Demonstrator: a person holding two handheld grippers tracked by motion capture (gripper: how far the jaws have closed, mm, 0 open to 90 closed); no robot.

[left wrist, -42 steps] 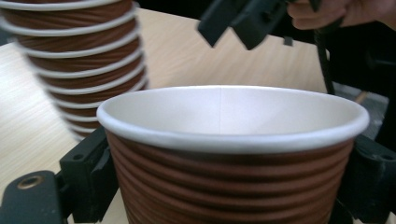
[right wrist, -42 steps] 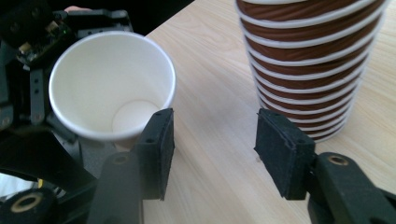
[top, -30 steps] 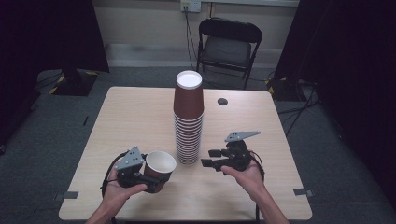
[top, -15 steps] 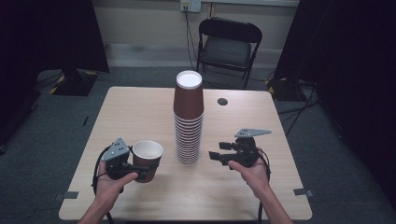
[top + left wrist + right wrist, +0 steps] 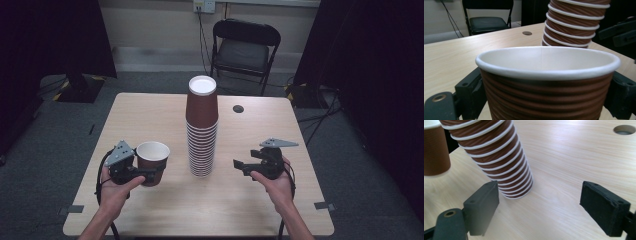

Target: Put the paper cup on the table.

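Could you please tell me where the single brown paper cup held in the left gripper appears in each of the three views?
High view: single brown paper cup at lower left, in the left gripper.
Left gripper view: it fills the foreground between the black jaws.
Right gripper view: its side shows at the upper left edge.
Shared landmark: the tall stack of cups, also and.

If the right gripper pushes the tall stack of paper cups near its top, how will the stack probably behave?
The stack of cups is tall over a narrow base, so a high push would probably tip it. The nested cups look light and may separate or bend. The ribbed walls should grip fairly well. The right gripper, jaws just opened and empty, is nearer its base.
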